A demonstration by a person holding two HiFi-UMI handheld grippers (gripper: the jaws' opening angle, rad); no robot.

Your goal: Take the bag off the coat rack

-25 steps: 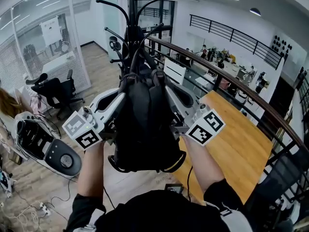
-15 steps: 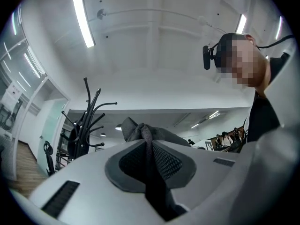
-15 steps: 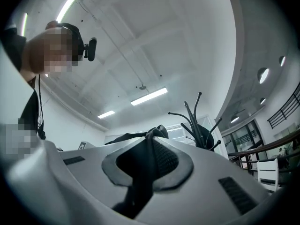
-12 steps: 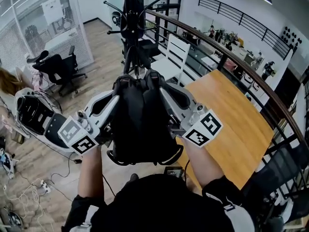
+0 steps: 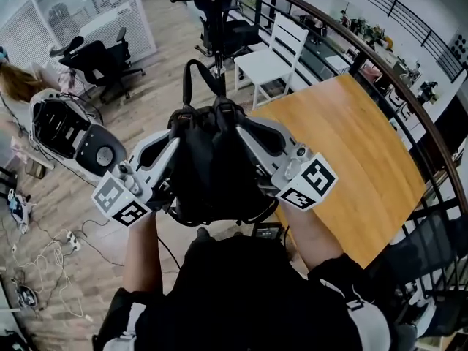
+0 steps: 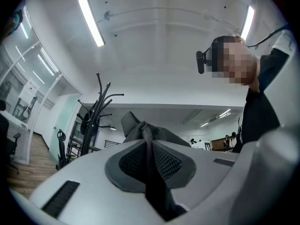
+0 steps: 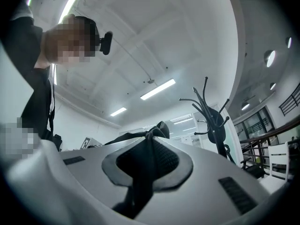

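Observation:
The black bag (image 5: pixel 212 170) hangs in front of me, clear of the black coat rack (image 5: pixel 212 2), which stands farther off at the top of the head view. Its carry loop (image 5: pixel 196 75) sticks up free. My left gripper (image 5: pixel 181 118) is shut on the bag's left strap (image 6: pixel 146 142). On the other side, my right gripper (image 5: pixel 228 112) is shut on the right strap (image 7: pixel 151 144). Both gripper views look up past the pinched webbing, with the coat rack (image 6: pixel 96 111) (image 7: pixel 211 121) behind it. The bag's lower part hides my hands.
A white chair (image 5: pixel 274 53) stands by the rack's base. A wooden table (image 5: pixel 351 145) and a curved railing (image 5: pixel 395 93) are at the right. Black office chairs (image 5: pixel 99 57), a white machine (image 5: pixel 66 130) and floor cables (image 5: pixel 51 262) lie at the left.
Both grippers have come down and back from the rack with the bag between them. The bag's top loop now stands free of the hooks, and the rack looks farther away.

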